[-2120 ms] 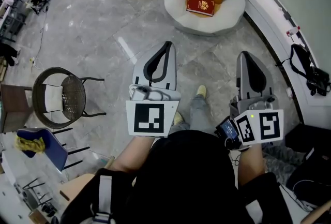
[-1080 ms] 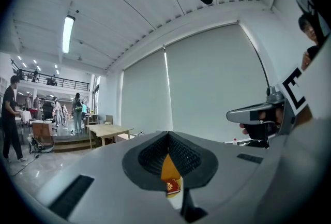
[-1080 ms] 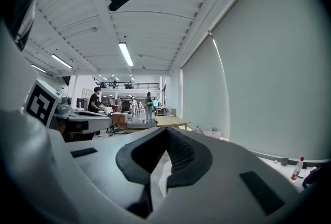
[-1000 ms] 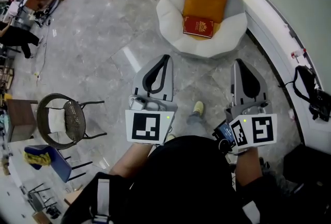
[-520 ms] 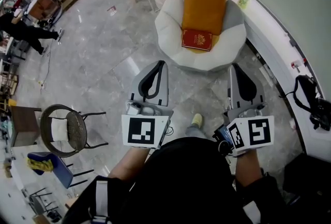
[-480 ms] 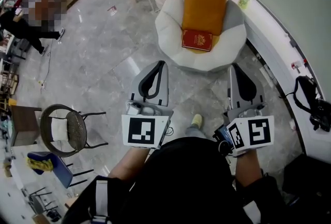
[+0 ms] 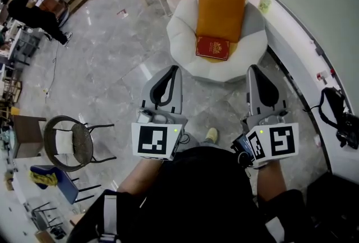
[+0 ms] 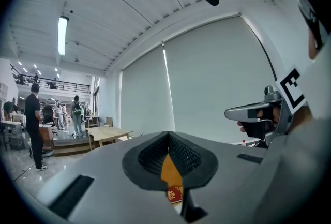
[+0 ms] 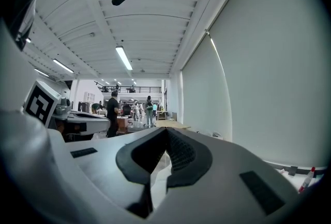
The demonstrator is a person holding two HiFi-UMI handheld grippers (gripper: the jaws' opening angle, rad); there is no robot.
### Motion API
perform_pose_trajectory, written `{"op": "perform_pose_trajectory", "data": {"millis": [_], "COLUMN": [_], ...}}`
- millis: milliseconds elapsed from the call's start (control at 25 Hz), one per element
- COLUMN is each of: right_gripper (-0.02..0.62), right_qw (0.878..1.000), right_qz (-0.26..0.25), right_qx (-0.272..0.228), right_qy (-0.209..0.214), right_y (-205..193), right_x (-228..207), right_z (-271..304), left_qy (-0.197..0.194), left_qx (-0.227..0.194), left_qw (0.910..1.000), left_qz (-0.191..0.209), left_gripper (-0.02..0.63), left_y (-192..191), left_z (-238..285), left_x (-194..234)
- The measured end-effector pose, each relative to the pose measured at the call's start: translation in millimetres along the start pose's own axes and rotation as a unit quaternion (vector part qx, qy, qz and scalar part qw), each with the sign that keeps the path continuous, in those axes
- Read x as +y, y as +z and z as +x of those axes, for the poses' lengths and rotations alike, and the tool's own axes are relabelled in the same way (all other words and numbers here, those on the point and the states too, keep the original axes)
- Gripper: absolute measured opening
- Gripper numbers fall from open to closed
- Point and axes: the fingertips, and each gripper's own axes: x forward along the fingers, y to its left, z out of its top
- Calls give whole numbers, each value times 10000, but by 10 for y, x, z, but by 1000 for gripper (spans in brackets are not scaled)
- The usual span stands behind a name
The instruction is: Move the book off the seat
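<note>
Red book (image 7: 212, 47) on the white seat (image 7: 182, 40); our left gripper (image 7: 175, 69) and right gripper (image 7: 253, 69) are both closed, empty.

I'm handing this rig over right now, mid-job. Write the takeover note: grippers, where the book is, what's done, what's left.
Left gripper: shut, empty, held over the floor short of the seat.
Right gripper: shut, empty, alongside it.
Book: red, lying flat on the white seat, in front of the orange cushion that leans on the backrest.
Done: nothing yet; the book is untouched.
Left: step closer, open a gripper, grip the book, lift it off the seat and set it down elsewhere.
</note>
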Motion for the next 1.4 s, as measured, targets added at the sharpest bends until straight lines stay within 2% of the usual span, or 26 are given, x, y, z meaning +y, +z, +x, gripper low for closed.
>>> {"op": "perform_pose_trajectory", "data": {"millis": [160,400,600,880,1400], "right_gripper": [14,14,14,14,14], "right_qw": [10000,10000,10000,10000,10000], "right_qz": [2,44,39,-5,-53], "right_qx": [-2,-14,-23,-40,33], "right_qy": [-25,-38,-19,36,-3], "right_y": [-9,4,-2,-5,-45], "right_x": [-70,-129,-138,-148,-239], "right_z": [13,33,92,181,667], "left_qy": [43,70,81,41,-66], "left_qx": [-20,96,-44,-147,-129], "left_qw": [10000,9999,9999,9997,9999], "left_qz": [-61,124,53,193,83], "left_gripper": [12,12,12,12,12], "left_y": [5,-20,40,65,-19], "left_z": [40,78,132,242,668], "left_x": [-16,-1,-7,-2,272]}}
